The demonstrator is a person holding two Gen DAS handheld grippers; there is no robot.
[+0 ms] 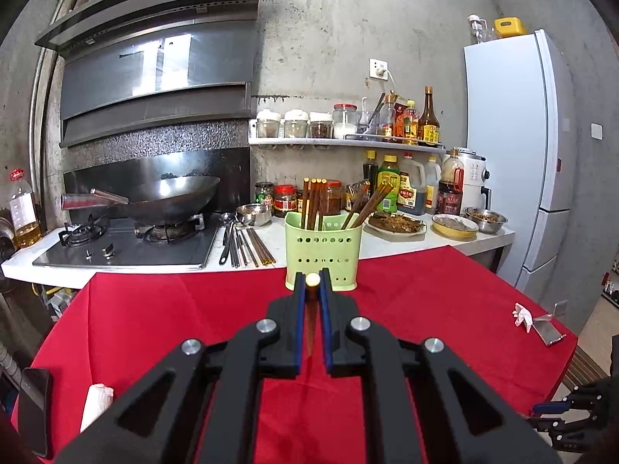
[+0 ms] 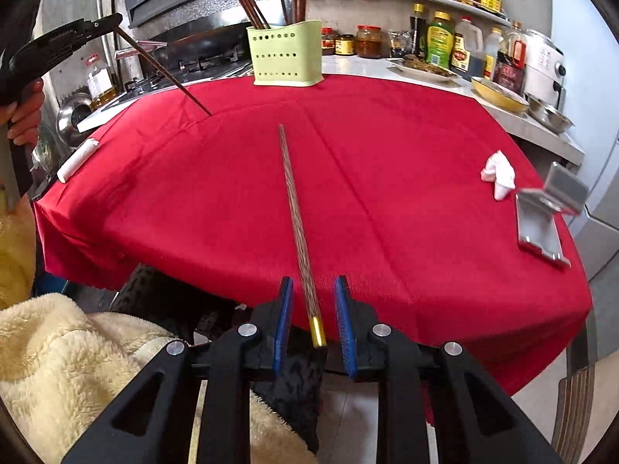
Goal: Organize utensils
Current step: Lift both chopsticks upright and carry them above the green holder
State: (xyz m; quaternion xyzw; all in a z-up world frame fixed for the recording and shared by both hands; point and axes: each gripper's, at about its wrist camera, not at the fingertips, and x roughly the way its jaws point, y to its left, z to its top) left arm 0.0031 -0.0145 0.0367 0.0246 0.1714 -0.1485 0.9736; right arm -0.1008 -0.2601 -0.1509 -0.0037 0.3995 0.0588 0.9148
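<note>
- Left claw (image 1: 312, 290) is clamped on a dark wooden gold-capped chopstick (image 1: 312, 332).
- Right claw (image 2: 313, 305) stands apart around a second chopstick (image 2: 296, 224) lying at the red-clothed worktop's (image 2: 406, 178) near edge.
- Pale green perforated plastic holder (image 2: 285, 54) stands at the far edge.

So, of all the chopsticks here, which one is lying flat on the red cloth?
The gold-capped chopstick between the open right gripper pads lies flat. The left gripper holds another chopstick tilted; the rest stand in the green holder.
</note>
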